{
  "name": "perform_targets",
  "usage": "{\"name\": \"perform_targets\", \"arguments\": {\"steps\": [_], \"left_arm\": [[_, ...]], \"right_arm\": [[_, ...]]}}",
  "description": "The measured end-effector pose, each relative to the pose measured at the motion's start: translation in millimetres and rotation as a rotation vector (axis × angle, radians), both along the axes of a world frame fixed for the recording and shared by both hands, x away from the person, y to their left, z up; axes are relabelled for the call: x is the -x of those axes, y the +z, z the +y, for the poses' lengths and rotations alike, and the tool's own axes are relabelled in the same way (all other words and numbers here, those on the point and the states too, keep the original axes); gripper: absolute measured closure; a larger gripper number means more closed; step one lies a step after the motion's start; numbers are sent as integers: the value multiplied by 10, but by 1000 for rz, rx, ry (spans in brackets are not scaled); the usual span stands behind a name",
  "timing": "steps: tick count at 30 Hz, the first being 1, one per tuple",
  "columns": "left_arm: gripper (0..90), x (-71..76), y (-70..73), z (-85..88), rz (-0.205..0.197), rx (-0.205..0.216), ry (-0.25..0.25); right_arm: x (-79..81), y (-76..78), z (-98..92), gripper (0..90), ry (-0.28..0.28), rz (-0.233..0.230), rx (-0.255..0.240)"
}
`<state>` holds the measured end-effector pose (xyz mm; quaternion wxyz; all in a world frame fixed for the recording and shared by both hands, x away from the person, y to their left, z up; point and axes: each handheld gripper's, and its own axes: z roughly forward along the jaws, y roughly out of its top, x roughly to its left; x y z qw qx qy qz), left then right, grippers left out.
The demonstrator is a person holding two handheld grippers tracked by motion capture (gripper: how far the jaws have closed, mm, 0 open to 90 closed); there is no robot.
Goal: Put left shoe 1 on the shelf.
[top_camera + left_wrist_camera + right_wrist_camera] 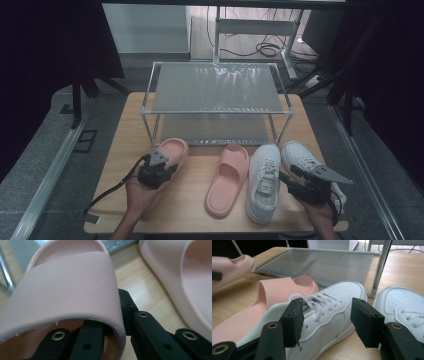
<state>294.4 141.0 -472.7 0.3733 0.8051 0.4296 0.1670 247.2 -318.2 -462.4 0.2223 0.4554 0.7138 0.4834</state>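
A pink slipper (172,150) sits tilted at the left of the table, just in front of the rack. My left gripper (169,168) is shut on the side of its strap (70,290), with one jaw under the strap and the other outside it. Its twin, a second pink slipper (227,180), lies flat mid-table. Two white sneakers stand side by side at the right: the left sneaker (264,182) and the right sneaker (302,157). My right gripper (329,322) is open, its jaws standing either side of the left sneaker (324,315) without pressing on it.
A metal two-shelf rack (215,87) with mesh shelves stands at the back of the wooden table (185,205). Its lower shelf (322,265) lies just beyond the shoes, and a rack leg (380,267) rises between the sneakers' toes. Cables trail from both grippers.
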Motion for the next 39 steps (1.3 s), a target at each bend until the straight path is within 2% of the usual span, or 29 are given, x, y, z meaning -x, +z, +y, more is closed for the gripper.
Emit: {"name": "perform_targets", "arguments": {"steps": [3, 4, 5, 6, 7, 8, 9, 13, 17, 22, 27, 29, 33, 34, 35, 36, 37, 39], "left_arm": [[832, -141, 38, -76, -2, 4, -2], [832, -245, 52, -133, -7, 5, -2], [832, -245, 52, -133, -7, 5, -2], [832, -355, 60, -192, -8, 0, -3], [832, -355, 60, -192, -8, 0, -3], [832, -461, 67, -254, -8, -2, -6], [832, -461, 67, -254, -8, -2, -6], [832, -671, 72, -400, -16, -3, -11], [832, -763, 50, -461, -24, 3, -3], [831, -881, -50, -533, -36, 10, 13], [830, -1058, -133, -620, -48, -10, 27], [830, -1134, -138, -640, -45, 12, 39], [830, -1237, -159, -667, -50, 21, 50], [830, -1266, -170, -675, -49, 22, 49], [830, -1339, -173, -640, -90, -24, -22], [829, -1322, -211, -716, -49, 45, 58], [829, -1331, -223, -739, -44, 56, 68], [827, -1344, -236, -759, -51, 50, 66]], "right_arm": [[0, 5, -15, 439, -4, -1, -3], [-2, 3, -17, 439, -5, 0, -4], [-2, 3, -17, 439, -5, 0, -4], [-5, -2, -21, 439, -4, 2, -3], [-5, -2, -21, 439, -4, 2, -3], [-8, -6, -23, 439, -5, 3, -4], [-8, -7, -25, 440, -6, 3, -5], [-11, -11, -33, 439, -7, 2, -7], [-13, -18, -45, 439, -12, 5, -9], [-12, -26, -47, 439, -12, 7, -9], [-18, -38, -28, 439, -10, 12, -6], [-18, -40, -24, 439, -8, 14, -2], [-23, -51, -17, 439, -9, 14, -2], [-24, -55, -16, 439, -9, 15, -2], [-27, -58, -18, 440, -10, 15, -3], [-32, -66, -20, 441, -12, 18, -6], [-34, -70, -21, 441, -12, 18, -6], [-35, -73, -22, 441, -14, 19, -8]]}}
